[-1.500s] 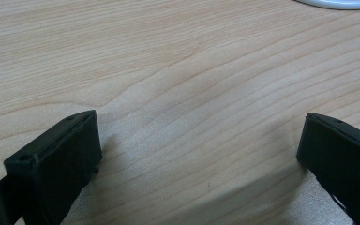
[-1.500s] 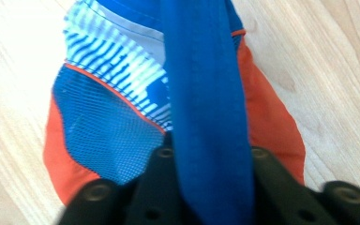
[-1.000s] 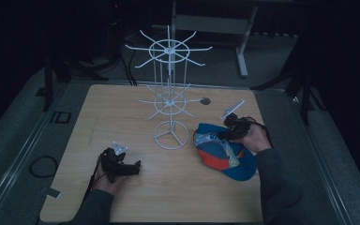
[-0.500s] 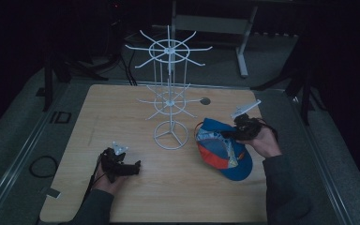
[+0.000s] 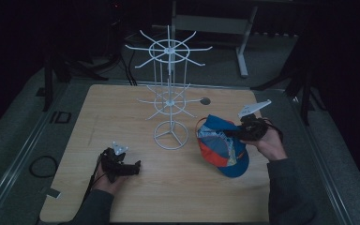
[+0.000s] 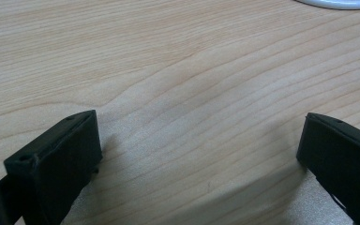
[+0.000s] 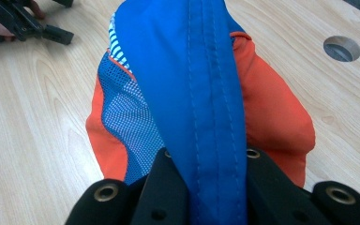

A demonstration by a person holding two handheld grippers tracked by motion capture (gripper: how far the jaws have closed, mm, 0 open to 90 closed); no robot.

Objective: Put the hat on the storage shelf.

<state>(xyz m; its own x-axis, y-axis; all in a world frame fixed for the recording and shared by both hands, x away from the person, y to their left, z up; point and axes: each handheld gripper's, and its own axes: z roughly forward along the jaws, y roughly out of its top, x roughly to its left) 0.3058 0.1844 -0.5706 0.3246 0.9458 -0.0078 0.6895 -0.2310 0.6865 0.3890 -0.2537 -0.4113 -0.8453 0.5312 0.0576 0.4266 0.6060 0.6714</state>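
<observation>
A blue and orange cap [image 5: 222, 151] lies to the right of the white wire rack [image 5: 168, 48], one edge lifted off the wooden table [image 5: 122, 108]. My right gripper [image 5: 234, 133] is shut on that raised edge. In the right gripper view the blue fabric of the cap [image 7: 192, 84] is pinched between the black jaws of my right gripper [image 7: 206, 164]. My left gripper [image 5: 133, 166] rests near the table's front left, open. In the left gripper view the jaws of my left gripper [image 6: 201, 140] stand wide apart over bare wood.
The rack's round base [image 5: 171, 136] stands mid-table, between the two hands, and its rim [image 6: 342, 3] shows beyond the left gripper. A round cable hole [image 5: 205, 101] sits behind the cap. Dark floor and stand legs surround the table.
My right hand has moved right and up a little, lifting the cap's gripped edge with it. The left hand and its gripper have stayed put.
</observation>
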